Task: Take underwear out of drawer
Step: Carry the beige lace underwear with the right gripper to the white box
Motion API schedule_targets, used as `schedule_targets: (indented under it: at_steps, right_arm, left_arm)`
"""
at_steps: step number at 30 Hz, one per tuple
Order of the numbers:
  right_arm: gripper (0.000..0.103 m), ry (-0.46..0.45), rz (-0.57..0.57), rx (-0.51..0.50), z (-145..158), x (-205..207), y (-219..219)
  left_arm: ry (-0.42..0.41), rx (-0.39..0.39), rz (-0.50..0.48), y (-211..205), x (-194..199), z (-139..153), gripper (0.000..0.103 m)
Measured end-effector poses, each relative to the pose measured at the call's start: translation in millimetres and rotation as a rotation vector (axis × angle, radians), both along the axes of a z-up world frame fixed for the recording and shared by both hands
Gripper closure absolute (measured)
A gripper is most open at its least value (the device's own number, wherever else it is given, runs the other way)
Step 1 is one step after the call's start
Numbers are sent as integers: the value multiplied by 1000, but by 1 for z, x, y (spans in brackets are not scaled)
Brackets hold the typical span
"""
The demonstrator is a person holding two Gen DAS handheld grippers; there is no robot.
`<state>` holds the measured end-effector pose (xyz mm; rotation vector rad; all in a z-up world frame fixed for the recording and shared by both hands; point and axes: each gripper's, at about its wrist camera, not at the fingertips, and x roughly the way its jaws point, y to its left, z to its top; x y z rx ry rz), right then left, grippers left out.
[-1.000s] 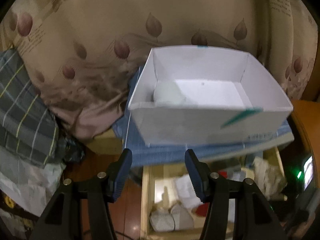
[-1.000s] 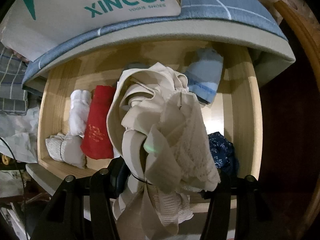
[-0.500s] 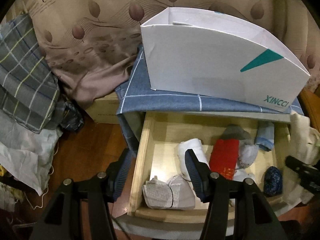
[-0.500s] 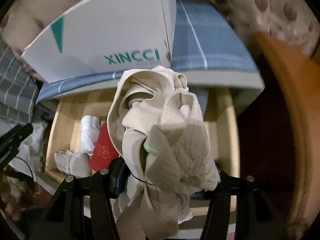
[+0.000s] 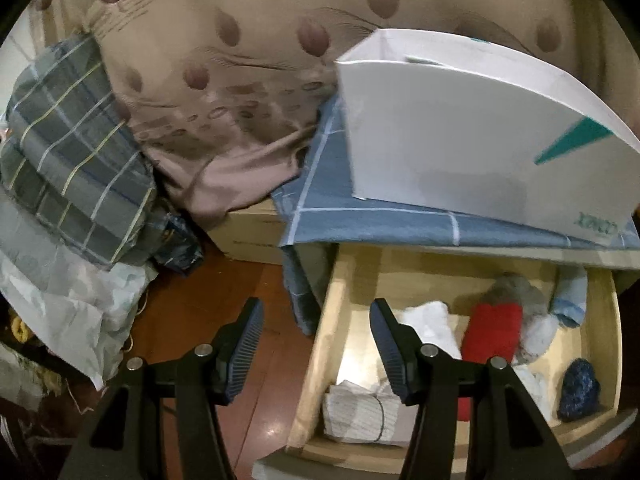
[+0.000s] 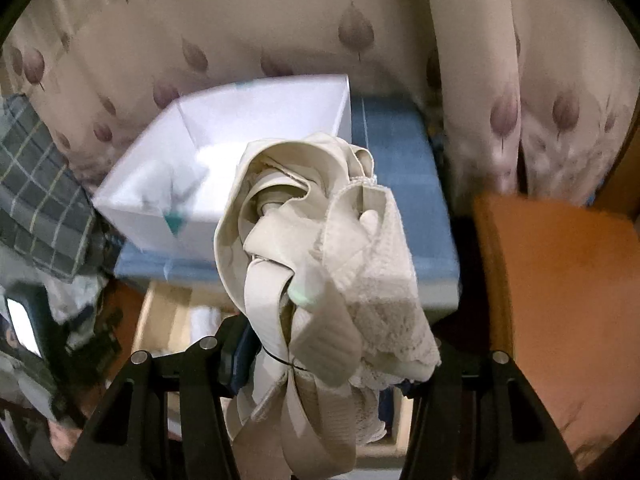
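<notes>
My right gripper [image 6: 320, 344] is shut on a bundle of beige lace underwear [image 6: 320, 248], held up above the open wooden drawer [image 6: 160, 304] and in front of the white shoe box [image 6: 240, 128]. My left gripper [image 5: 316, 320] is open and empty, hovering over the drawer's left wall [image 5: 324, 320]. The drawer holds rolled garments: white [image 5: 430, 320], red [image 5: 494, 328], light blue [image 5: 570, 296], dark blue [image 5: 580, 388] and a tied grey-white bundle [image 5: 360, 412]. The white box [image 5: 460, 128] stands on a blue checked cloth [image 5: 380, 220] above the drawer.
A leaf-print beige curtain [image 5: 240, 40] hangs behind. Plaid grey bedding [image 5: 68, 152] and pale bags [image 5: 60, 304] pile at the left on the brown floor [image 5: 192, 312]. An orange-brown wooden surface [image 6: 560, 300] stands at the right.
My right gripper has lifted the underwear up from the drawer to the level of the white box's opening. My left gripper has shifted left, over the drawer's left edge.
</notes>
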<state>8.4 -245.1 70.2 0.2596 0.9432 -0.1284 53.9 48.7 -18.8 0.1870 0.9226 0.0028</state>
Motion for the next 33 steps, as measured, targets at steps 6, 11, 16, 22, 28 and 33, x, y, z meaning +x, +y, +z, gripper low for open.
schedule_targets:
  at_steps: [6,11,16,22,28,33]
  right_arm:
    - [51,-44,17,-9,38,43,0]
    - [51,-29,54,-19,45,82,11]
    - [51,38,79,-50,26,124,20]
    - [51,112,84,-69,3,166,18]
    - [51,196,78,-71,-30,195,14]
    - [51,228,117,-114,-42,207,23]
  left_arm:
    - [39,-35,77,22,9,-4,47]
    - [46,-23,84,25,9,-6,47]
    - [34,14,60,19,8,-7,47]
    - [25,32,49,16,7,-7,47]
    - [39,30,55,19,10,-10,47]
    - [67,21,66,24,13,-14,47]
